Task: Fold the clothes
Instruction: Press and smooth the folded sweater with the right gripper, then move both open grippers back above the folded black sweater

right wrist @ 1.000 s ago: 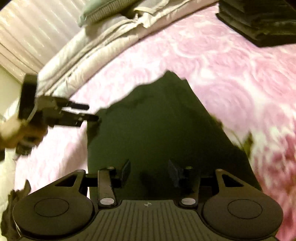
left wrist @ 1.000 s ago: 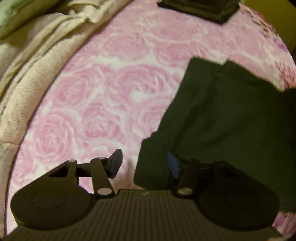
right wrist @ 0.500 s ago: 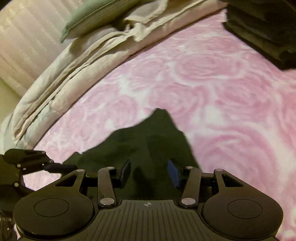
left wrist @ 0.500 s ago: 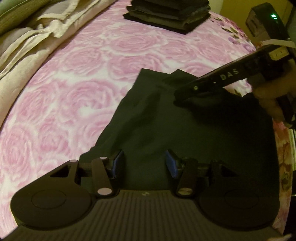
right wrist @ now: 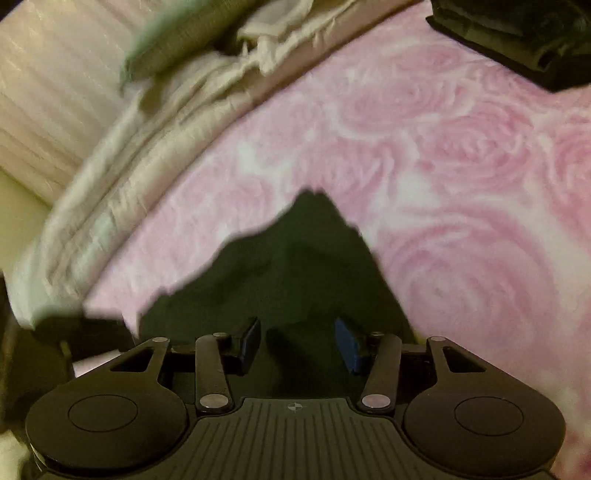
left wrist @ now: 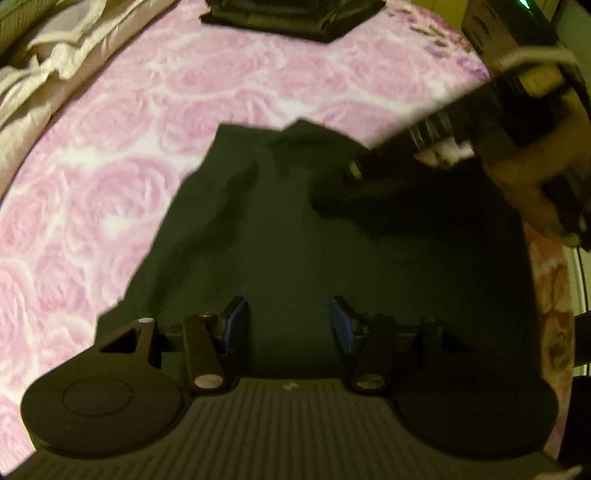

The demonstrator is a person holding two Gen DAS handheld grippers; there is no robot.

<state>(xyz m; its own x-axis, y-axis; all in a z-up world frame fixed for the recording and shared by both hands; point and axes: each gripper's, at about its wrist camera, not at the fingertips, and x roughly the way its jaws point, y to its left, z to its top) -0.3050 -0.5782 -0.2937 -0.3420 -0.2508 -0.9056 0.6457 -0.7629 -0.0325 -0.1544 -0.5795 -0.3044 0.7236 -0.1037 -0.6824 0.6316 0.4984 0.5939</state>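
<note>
A dark garment (left wrist: 303, 243) lies spread flat on the pink rose-patterned bedspread (left wrist: 110, 177). My left gripper (left wrist: 287, 325) hovers open over the garment's near part, nothing between its blue pads. In the left wrist view my right gripper (left wrist: 354, 173) reaches in from the right, held by a hand (left wrist: 524, 184), its tip over the garment's far right part. In the right wrist view my right gripper (right wrist: 297, 343) is open above a pointed corner of the garment (right wrist: 310, 258). Blurred, the left gripper (right wrist: 88, 328) shows at that view's left edge.
A stack of folded dark clothes (left wrist: 295, 14) sits at the far side of the bed and also shows as the folded stack (right wrist: 517, 37) at top right. A rumpled beige quilt (right wrist: 129, 147) and a green pillow (right wrist: 177, 48) line the left side.
Both grippers moved over the garment from its edges and stayed open. The left view slid further onto the cloth; the right gripper dropped closer to the garment's far corner.
</note>
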